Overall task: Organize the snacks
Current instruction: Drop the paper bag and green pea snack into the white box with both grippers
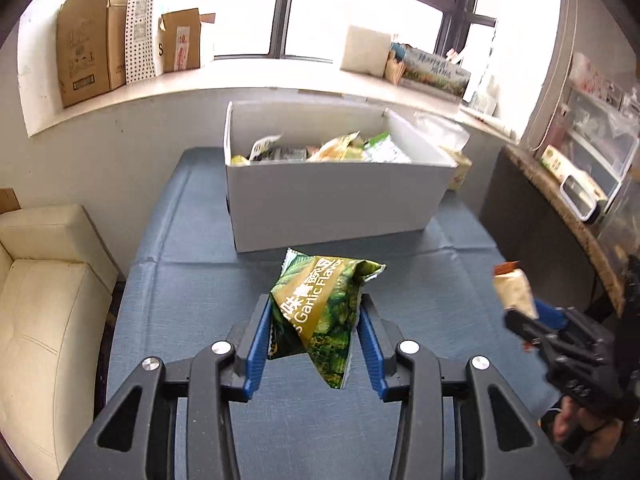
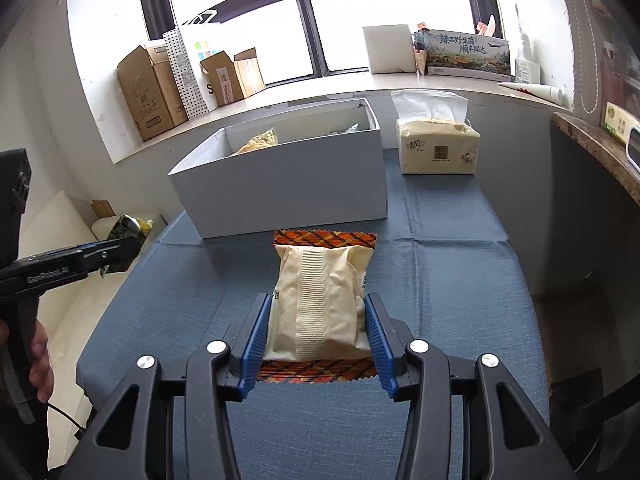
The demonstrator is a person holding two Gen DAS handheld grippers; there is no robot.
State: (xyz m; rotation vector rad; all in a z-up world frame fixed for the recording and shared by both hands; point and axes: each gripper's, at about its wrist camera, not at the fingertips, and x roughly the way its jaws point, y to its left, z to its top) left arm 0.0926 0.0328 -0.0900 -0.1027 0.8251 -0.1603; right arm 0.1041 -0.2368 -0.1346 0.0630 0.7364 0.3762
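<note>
Each claw pinches a snack above the blue table's near half, the left gripper (image 1: 316, 344) clamping a green garlic packet (image 1: 320, 312) and the right gripper (image 2: 318, 340) a cream packet (image 2: 320, 300), probably bound for the white box (image 1: 340, 200) at the far edge.

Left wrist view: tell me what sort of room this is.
Probably a lived-in room at home, maybe a living or spare room: a cream sofa beside the cloth-covered table, a bay window sill stacked with cardboard boxes, and a tissue pack.
</note>
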